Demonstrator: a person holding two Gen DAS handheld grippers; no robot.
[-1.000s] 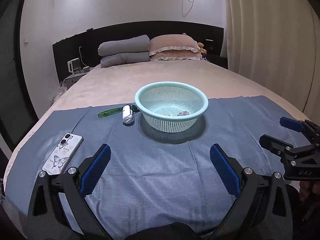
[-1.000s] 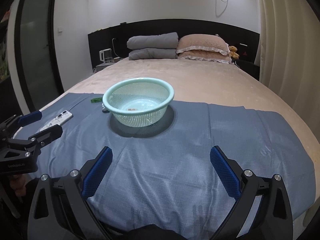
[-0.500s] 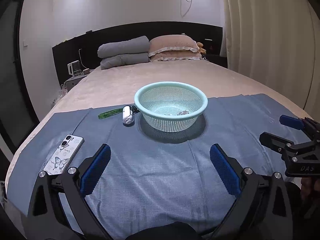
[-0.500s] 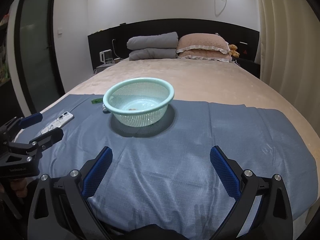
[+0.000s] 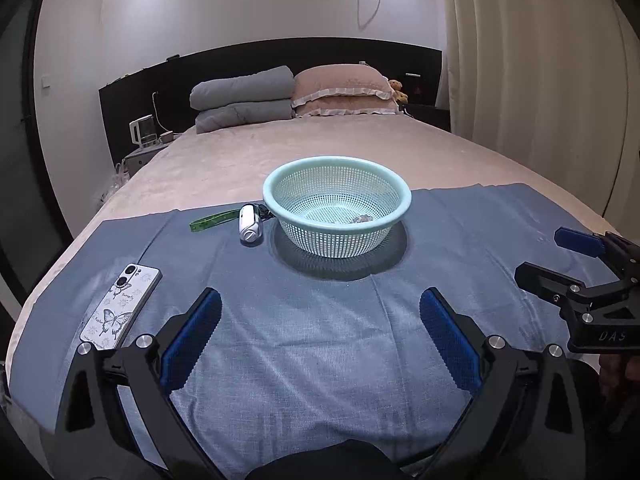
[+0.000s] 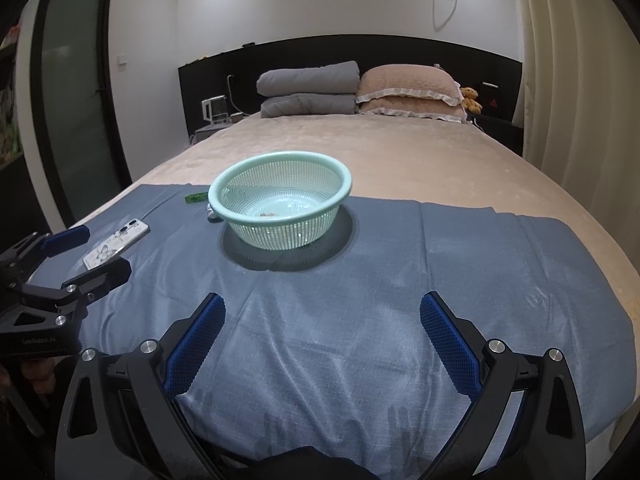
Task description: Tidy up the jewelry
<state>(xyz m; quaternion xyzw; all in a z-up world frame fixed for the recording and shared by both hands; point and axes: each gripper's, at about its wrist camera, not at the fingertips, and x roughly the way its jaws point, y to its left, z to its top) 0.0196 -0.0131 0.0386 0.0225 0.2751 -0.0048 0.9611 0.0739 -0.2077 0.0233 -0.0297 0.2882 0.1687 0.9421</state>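
A mint green mesh basket [image 5: 394, 196] stands on a blue cloth [image 5: 320, 340] on the bed, with a small pile of jewelry [image 5: 362, 219] at its bottom. In the right wrist view the basket [image 6: 340, 168] shows small pieces [image 6: 268, 213] inside. My left gripper [image 5: 320, 320] is open and empty, near the cloth's front edge; it also shows in the right wrist view [image 6: 86, 250]. My right gripper [image 6: 320, 320] is open and empty, to the right of the left one, and shows in the left wrist view [image 5: 556, 256].
A phone in a butterfly case [image 5: 120, 306] lies at the front left of the cloth. A small white device [image 5: 250, 224] with a green strap [image 5: 210, 220] lies left of the basket. Pillows [image 5: 344, 90] and a folded grey blanket [image 5: 242, 98] sit at the headboard.
Both grippers have drifted slightly, and the views have shifted a little. Nothing on the cloth has moved, and both grippers stay open.
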